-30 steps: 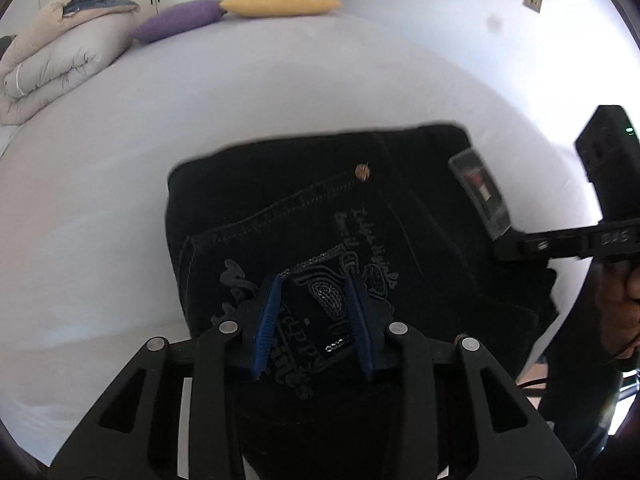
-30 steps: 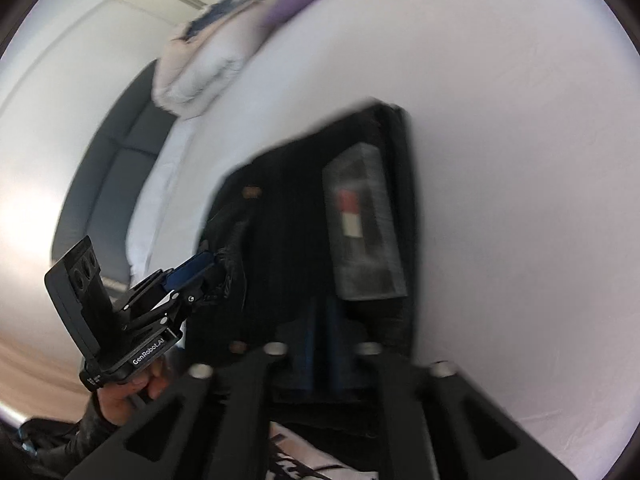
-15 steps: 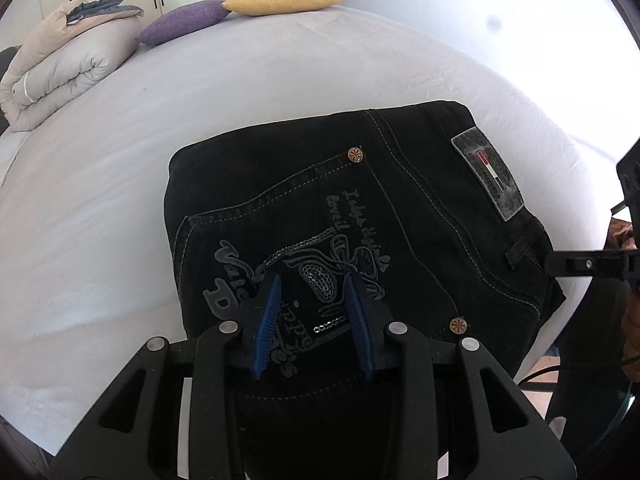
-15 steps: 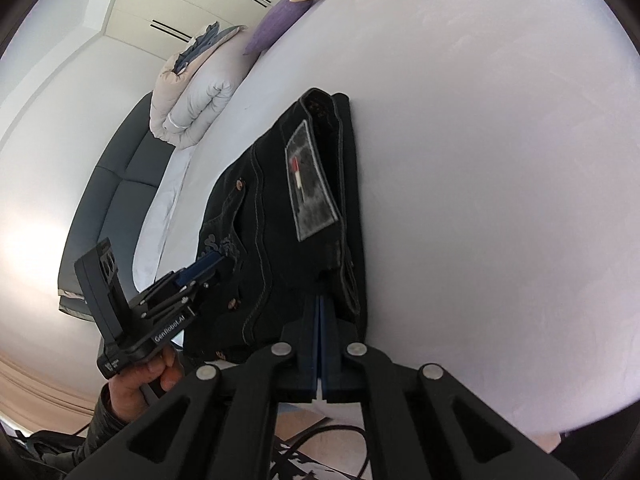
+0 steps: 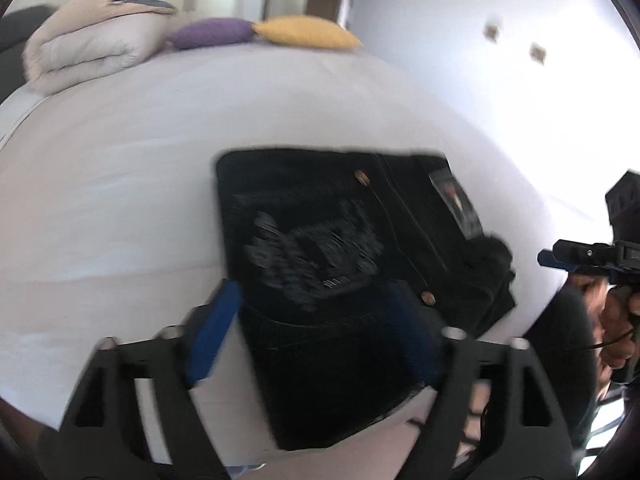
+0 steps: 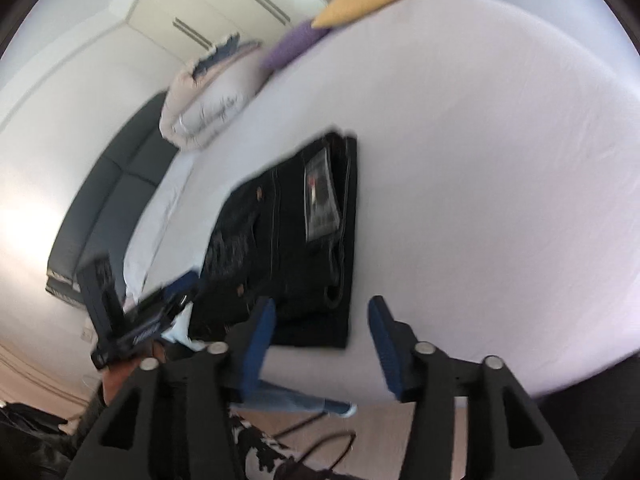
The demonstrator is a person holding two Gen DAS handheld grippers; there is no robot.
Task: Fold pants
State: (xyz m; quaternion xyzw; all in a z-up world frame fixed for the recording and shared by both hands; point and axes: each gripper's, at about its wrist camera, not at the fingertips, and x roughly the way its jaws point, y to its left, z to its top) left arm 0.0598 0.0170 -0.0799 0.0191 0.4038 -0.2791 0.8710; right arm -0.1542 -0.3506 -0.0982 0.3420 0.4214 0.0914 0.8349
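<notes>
A pair of black pants (image 5: 340,256) is lying folded into a compact rectangle on a bed (image 5: 120,200) covered with a white sheet, close to the bed's near edge, with a decorated back pocket and a waistband label facing up. The left gripper (image 5: 316,340) is hovering just over the near end of the bundle with its blue-padded jaws spread wide and holding nothing. The right gripper (image 6: 322,344) is hanging beside the waistband corner of the pants, its jaws also wide apart and empty, with only sheet between them. Both views are blurring with motion, so fine detail in the cloth is hard to make out. At the far end of the bed, a folded beige comforter (image 5: 88,56), a purple pillow (image 5: 216,34) and a yellow pillow (image 5: 308,32) are sitting well apart from the pants. The folding is looking essentially finished, judging from the tidy stacked shape. The main risk from here is that the near end of the bundle seems to be reaching the mattress edge, so a stray nudge from either gripper could be tipping it toward the floor. A wide-open jaw passing low could also be snagging a belt loop or the top layer and dragging the fold open. The corner by the waistband is looking slightly bunched, which could be loosening the stack.
</notes>
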